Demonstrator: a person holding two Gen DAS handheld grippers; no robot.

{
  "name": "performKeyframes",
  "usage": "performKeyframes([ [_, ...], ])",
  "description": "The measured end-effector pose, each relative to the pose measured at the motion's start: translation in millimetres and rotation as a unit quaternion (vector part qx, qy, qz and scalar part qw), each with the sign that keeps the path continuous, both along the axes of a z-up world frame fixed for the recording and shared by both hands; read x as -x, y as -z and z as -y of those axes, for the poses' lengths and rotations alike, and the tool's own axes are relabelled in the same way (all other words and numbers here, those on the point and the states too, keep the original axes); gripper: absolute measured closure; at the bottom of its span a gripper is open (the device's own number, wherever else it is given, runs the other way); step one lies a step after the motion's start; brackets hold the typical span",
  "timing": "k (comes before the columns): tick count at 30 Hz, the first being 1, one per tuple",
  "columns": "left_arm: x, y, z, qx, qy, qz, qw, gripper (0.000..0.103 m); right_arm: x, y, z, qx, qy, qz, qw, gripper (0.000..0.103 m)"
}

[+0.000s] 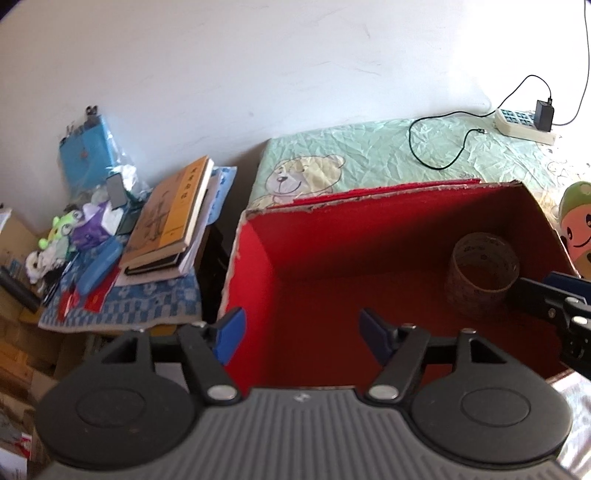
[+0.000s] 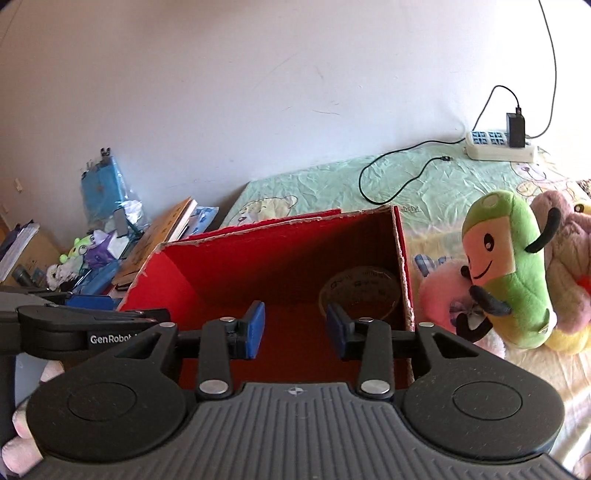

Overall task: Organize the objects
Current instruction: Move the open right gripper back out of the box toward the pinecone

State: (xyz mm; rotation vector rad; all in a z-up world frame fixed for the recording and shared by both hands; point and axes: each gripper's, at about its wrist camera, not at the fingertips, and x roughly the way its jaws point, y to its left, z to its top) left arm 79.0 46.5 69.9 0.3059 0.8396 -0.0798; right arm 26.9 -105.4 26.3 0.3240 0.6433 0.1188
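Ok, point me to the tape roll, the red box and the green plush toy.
tape roll [image 1: 482, 275]: left wrist view, on its outer side wall.
red box [image 2: 221, 275]: right wrist view, on its inner back wall.
green plush toy [image 2: 517, 273]: right wrist view, on its green body.

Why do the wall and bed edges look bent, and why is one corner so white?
Both views use fisheye lenses, so straight lines bow toward the rims. In the left wrist view the top right corner of the wall is washed out by bright light, while the red box interior is shadowed. In the right wrist view the tape roll sits in the box's dim corner, and the green plush toy is brightly lit.
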Motion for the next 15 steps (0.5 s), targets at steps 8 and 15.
performKeyframes([
  [8, 25, -4, 0, 0.006, -0.035, -0.004, 0.9993, 0.028, 11, -1, 14, -0.007, -0.042, -0.003, 0.999, 0.064],
  [15, 48, -9, 1, 0.013, -0.065, -0.001, 0.9978, 0.026, 27, 0, 22, -0.016, -0.081, 0.006, 0.997, 0.064],
])
